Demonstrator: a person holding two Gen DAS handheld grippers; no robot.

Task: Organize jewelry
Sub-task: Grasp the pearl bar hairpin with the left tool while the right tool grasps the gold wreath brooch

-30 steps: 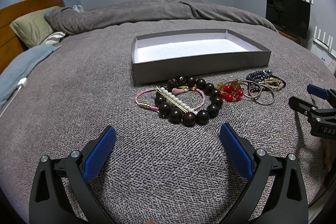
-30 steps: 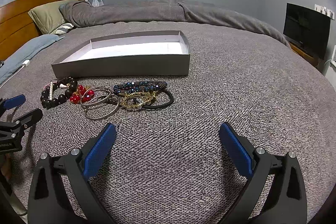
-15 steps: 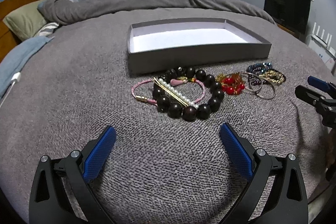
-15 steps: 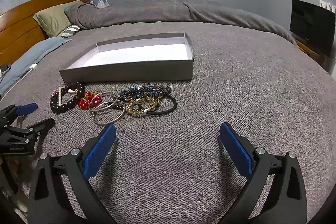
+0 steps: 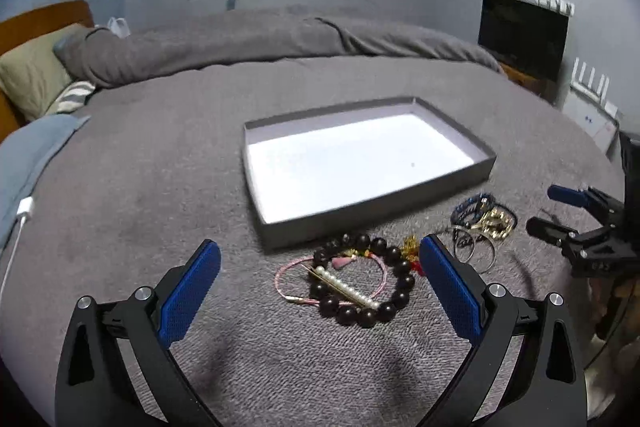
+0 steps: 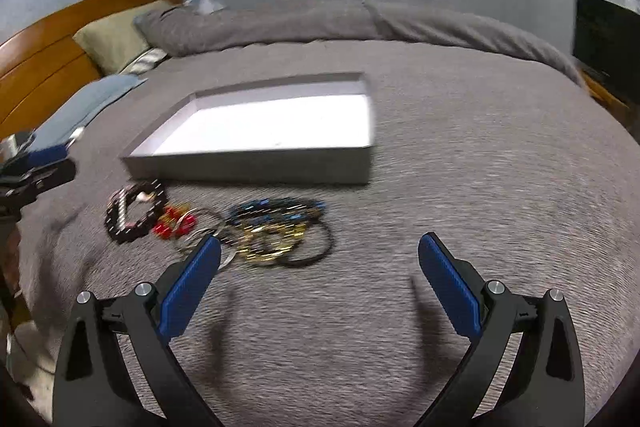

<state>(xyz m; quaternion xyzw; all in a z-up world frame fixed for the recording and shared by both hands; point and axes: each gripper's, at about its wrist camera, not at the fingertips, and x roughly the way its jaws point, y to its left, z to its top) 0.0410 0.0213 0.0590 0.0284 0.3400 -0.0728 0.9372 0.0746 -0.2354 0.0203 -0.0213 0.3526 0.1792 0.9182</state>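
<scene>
A shallow grey box (image 5: pixel 376 205) with a white floor lies empty on the grey bed; it also shows in the right wrist view (image 6: pixel 248 169). In front of it lies a row of jewelry: a dark bead bracelet (image 5: pixel 402 269) with a pearl bar (image 5: pixel 346 287) and pink cord (image 5: pixel 282 277), red beads (image 6: pixel 174 223), silver bangles (image 5: pixel 478 251), blue and gold bracelets (image 5: pixel 486 215) (image 6: pixel 276 223). My left gripper (image 5: pixel 320 287) is open above the dark bead bracelet. My right gripper (image 6: pixel 320 287) is open, just right of the gold bracelets, and shows in the left wrist view (image 5: pixel 560 213).
A rolled grey duvet (image 5: pixel 260 39) and pillows (image 5: pixel 32 75) lie at the far side. A white charger cable (image 5: pixel 20 223) lies at the left. A dark TV (image 5: pixel 520 35) stands at the right. The wooden headboard (image 6: pixel 52 51) is at the left.
Both grippers have risen and tipped down toward the jewelry. The left one has moved forward over the dark bead bracelet. The right view is blurred with motion. Both stay open.
</scene>
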